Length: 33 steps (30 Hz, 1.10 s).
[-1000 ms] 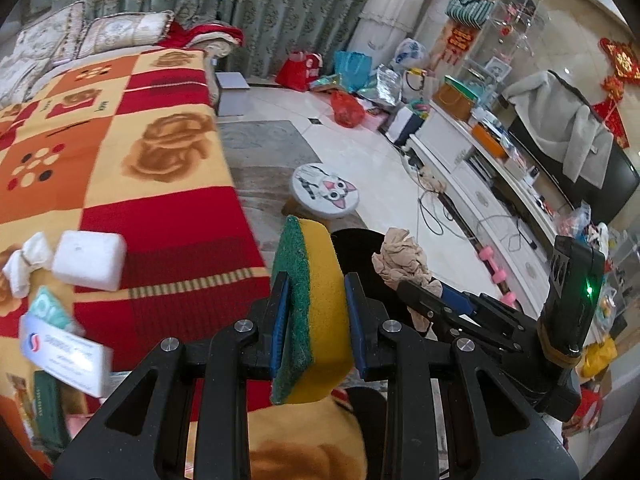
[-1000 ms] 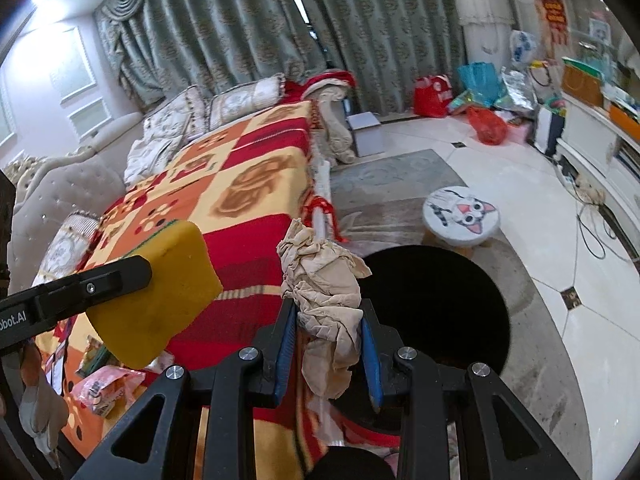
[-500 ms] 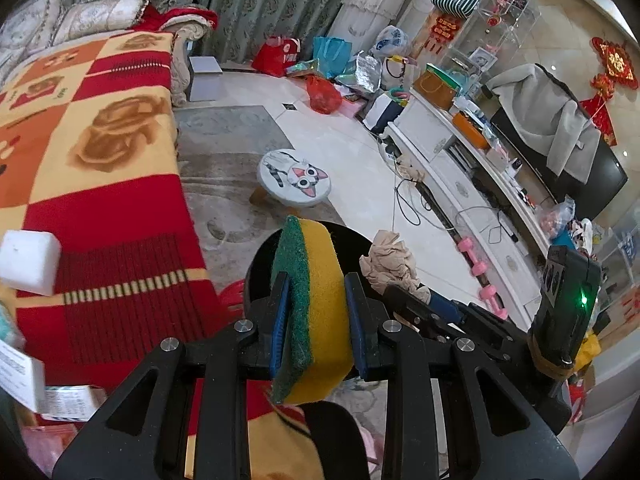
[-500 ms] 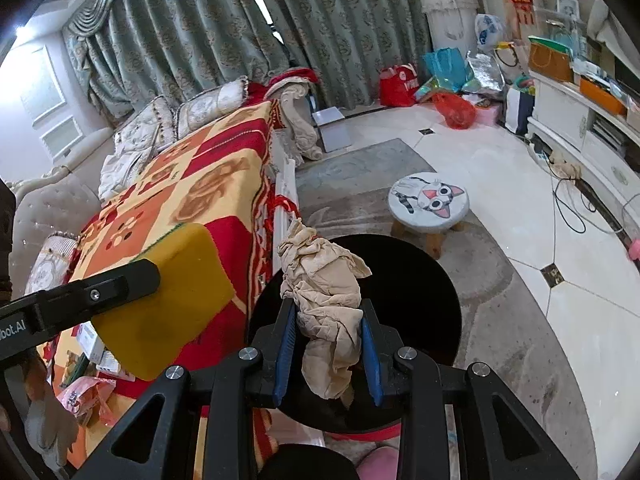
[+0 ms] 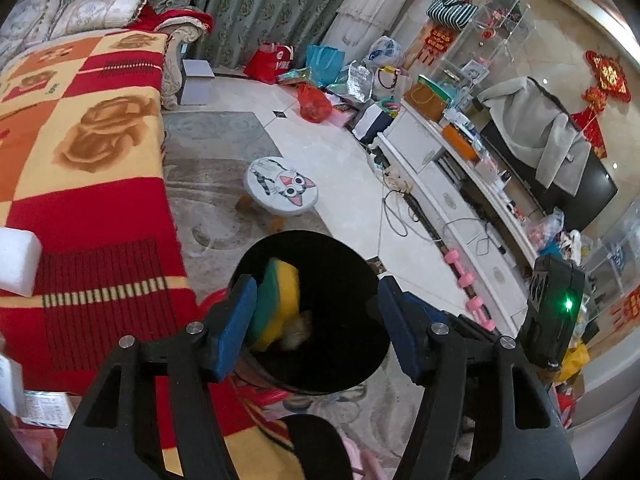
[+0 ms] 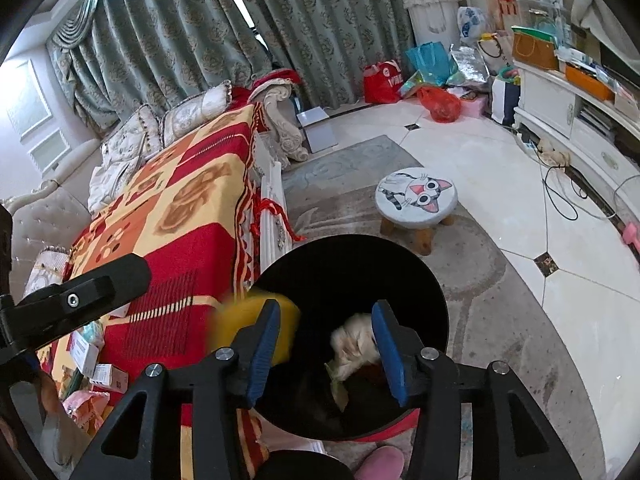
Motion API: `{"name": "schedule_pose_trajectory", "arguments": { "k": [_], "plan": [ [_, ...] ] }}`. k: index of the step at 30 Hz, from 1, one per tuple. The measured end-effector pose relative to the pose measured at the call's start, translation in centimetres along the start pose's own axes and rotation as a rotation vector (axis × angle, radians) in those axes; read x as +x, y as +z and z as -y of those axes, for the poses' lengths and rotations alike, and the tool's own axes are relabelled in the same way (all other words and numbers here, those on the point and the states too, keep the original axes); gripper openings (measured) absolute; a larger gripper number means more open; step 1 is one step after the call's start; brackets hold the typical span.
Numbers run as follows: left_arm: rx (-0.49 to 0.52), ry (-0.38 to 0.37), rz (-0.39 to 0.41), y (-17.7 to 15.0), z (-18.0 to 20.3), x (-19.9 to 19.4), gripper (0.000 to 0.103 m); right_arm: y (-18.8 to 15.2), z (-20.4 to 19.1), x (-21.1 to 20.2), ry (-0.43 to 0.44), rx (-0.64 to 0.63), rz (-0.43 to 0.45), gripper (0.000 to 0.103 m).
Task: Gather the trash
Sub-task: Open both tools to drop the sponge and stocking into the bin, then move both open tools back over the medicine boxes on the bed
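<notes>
A black round trash bin (image 5: 340, 252) stands on the floor beside the blanket-covered couch; it also shows in the right wrist view (image 6: 352, 256). My left gripper (image 5: 316, 326) is open above the bin. A yellow and green sponge (image 5: 278, 304) falls, blurred, just off its left finger. My right gripper (image 6: 326, 350) is open above the bin too. A crumpled beige tissue (image 6: 352, 346) drops, blurred, between its fingers into the bin. The sponge (image 6: 240, 312) shows blurred at the bin's left rim in that view.
The couch's red and yellow blanket (image 5: 92, 160) holds a white foam block (image 5: 16, 254) and small packets (image 6: 96, 364). A cat-face stool (image 5: 282, 192) stands beyond the bin. A white TV cabinet (image 5: 460, 200), cables and pink dumbbells (image 5: 466, 280) are at right.
Both grippers have opened above the bin. The sponge has left the left gripper and the tissue has left the right gripper; both are falling into the bin.
</notes>
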<state>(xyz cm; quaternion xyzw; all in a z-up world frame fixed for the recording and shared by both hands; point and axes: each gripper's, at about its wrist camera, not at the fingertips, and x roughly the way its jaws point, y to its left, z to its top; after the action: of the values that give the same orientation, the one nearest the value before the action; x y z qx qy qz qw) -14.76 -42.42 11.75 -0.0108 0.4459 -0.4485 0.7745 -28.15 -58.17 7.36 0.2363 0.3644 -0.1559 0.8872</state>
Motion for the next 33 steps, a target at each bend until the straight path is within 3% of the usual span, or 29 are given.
{"name": "schedule_pose_trajectory", "arguments": {
  "k": [10, 16, 33],
  "plan": [
    [-0.004, 0.114, 0.015, -1.0, -1.7, -2.7, 0.062, -0.4, -2.4, 0.6, 0.029, -0.038, -0.024, 0.048],
    [-0.012, 0.176, 0.03, -1.8, -3.3, -4.9, 0.062, -0.6, -5.2, 0.6, 0.064, -0.074, -0.027, 0.057],
    [-0.11, 0.355, 0.044, -5.5, -11.4, -12.8, 0.062, -3.0, -15.9, 2.8, 0.231, -0.248, -0.12, 0.062]
  ]
}}
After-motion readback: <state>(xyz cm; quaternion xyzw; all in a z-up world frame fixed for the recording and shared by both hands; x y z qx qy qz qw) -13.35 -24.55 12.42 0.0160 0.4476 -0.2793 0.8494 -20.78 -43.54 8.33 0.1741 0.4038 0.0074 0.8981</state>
